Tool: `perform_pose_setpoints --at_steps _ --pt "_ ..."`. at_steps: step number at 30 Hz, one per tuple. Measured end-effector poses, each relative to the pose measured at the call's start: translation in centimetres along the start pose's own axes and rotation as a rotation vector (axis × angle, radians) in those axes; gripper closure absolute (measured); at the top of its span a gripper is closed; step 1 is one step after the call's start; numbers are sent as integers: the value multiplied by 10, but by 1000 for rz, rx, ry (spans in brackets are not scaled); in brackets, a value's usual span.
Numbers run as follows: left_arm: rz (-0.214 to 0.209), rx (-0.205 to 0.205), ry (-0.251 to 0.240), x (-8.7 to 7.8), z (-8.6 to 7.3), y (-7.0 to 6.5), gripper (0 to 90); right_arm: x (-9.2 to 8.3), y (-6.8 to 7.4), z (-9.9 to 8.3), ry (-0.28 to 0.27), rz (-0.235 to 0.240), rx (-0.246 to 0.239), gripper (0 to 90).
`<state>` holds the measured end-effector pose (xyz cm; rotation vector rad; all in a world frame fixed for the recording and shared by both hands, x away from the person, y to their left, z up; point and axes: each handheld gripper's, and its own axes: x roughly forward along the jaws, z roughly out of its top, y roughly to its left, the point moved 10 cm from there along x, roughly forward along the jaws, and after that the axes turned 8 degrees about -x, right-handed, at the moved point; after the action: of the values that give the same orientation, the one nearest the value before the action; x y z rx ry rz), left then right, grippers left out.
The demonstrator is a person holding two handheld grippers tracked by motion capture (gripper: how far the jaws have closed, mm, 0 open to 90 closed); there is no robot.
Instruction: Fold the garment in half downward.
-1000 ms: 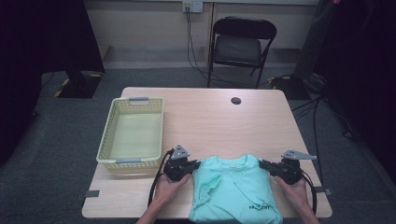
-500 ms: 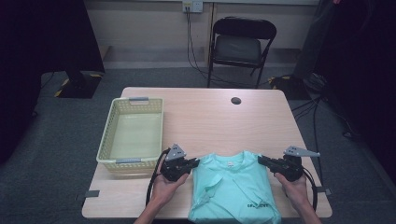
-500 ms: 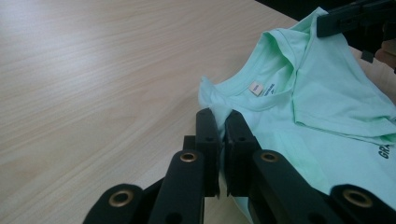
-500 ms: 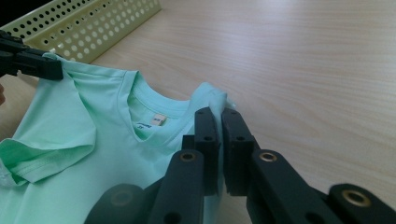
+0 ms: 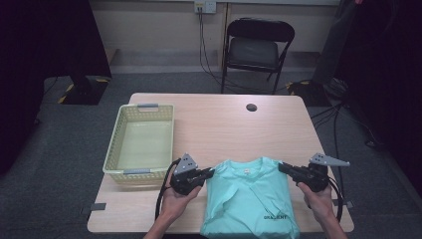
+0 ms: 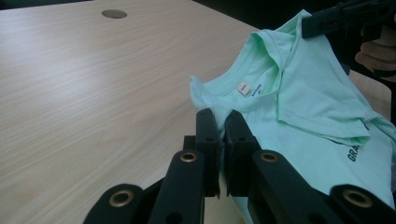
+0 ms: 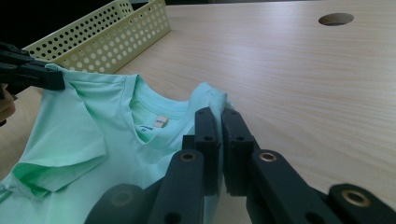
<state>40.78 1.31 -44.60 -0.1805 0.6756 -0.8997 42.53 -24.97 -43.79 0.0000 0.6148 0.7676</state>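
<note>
The left gripper (image 5: 211,173) has its jaws pressed together on the left shoulder of the mint-green T-shirt (image 5: 249,199); in the left gripper view the cloth (image 6: 299,98) rises out of the narrow gap between the two black jaws of that gripper (image 6: 220,122). The right gripper (image 5: 281,168) pinches the opposite shoulder in the same way; in the right gripper view a fold of the shirt (image 7: 93,140) is clamped at the tips of the gripper (image 7: 219,119).

The T-shirt spans the space between the two grippers. Its round collar, with a small neck label (image 6: 243,87), lies midway between them and faces up. The body of the shirt runs back from the jaws toward the person and hangs past the near edge of the table (image 5: 239,124). Dark lettering (image 5: 275,217) sits on the lower part of the shirt, nearer the right gripper.

A pale yellow perforated basket (image 5: 142,142) stands just outboard of the left gripper, apart from the shirt. A round cable hole (image 5: 252,107) lies in the tabletop well ahead of both grippers. A black folding chair (image 5: 256,50) stands beyond the far table edge.
</note>
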Motion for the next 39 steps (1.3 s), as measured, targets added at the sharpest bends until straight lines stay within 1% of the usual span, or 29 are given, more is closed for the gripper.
perform_pose_setpoints --at_steps 3,6,10,12,15,18,19,21,23,28,29,35,39 --pt "-2 2 -7 -2 3 0 867 -1 1 2 -5 2 -3 869" --pt "-1 1 -19 -6 7 1 867 -4 2 9 -22 4 -8 869" --pt "4 -9 -32 -8 8 2 867 -2 4 15 -27 6 -16 869" --pt "4 -5 -33 -9 9 2 868 -2 4 16 -27 8 -18 869" --pt "1 -4 -48 -13 14 1 868 -1 6 19 -33 11 -20 870" --pt "3 13 -57 -18 19 2 868 -1 9 24 -37 14 -29 870" --pt "13 27 -61 -18 20 2 868 -1 9 25 -37 14 -31 870" --pt "17 27 -64 -19 22 3 868 -1 10 26 -39 14 -36 870" --pt "13 18 -75 -19 25 4 869 -1 9 29 -42 14 -37 870" --pt "2 36 -80 -24 33 3 869 0 10 36 -54 18 -36 870" --pt "6 49 -76 -24 33 4 869 0 11 37 -54 20 -38 870" --pt "18 41 -85 -26 38 9 869 1 13 45 -65 23 -42 870" --pt "37 44 -83 -26 41 14 869 1 13 51 -72 22 -44 871"
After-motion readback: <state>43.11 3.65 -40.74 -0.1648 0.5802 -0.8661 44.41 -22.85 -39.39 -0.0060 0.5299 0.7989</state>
